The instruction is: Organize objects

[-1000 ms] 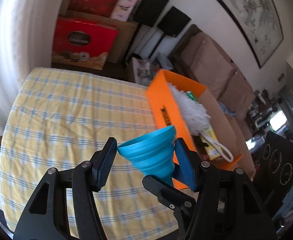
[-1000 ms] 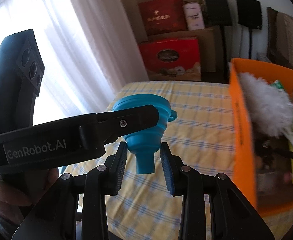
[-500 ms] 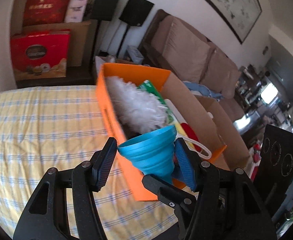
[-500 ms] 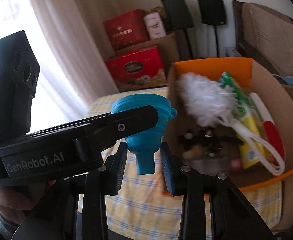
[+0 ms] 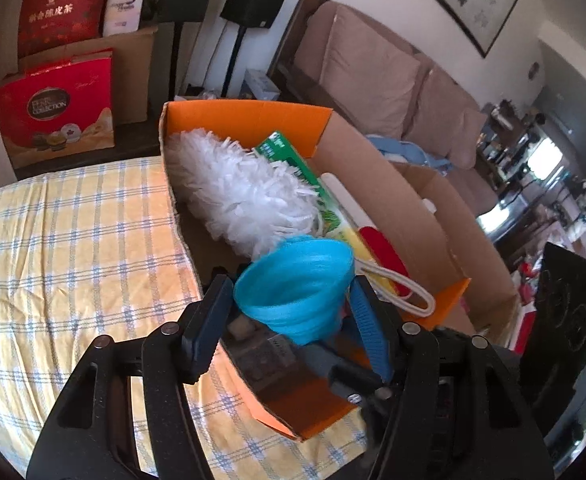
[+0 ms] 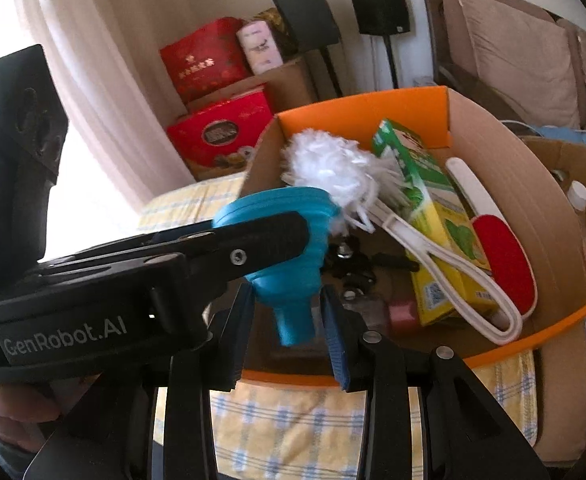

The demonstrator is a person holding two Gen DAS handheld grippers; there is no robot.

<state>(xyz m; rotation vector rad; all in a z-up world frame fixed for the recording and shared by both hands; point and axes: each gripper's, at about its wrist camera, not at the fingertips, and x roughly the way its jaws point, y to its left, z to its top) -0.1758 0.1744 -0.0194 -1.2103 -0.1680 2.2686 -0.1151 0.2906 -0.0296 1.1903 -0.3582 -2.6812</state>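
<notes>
A second ago the blue funnel (image 5: 295,284) hung over the bare checked cloth, with the orange box (image 5: 249,116) off to one side; now it sits above the near end of that box, and the whole view has swung round to look down inside it. The left tongs (image 5: 289,320) grasp the funnel by its folded body, wide mouth tilted up. The right tongs (image 6: 289,312) stand released, their pads on either side of the funnel's spout (image 6: 295,320) with a gap showing on both sides.

Inside the box lies a white fluffy duster (image 5: 241,192), its looped handle running toward the near corner, beside a green and yellow carton (image 6: 433,216) and a white-handled red brush (image 6: 501,264). Some small dark bits lie on the box floor, too blurred to name. The box rests on a desk under a yellow plaid cloth (image 5: 73,232). Behind stand red gift boxes (image 5: 53,104), two black speakers (image 6: 379,6) and a brown sofa (image 5: 373,72).
</notes>
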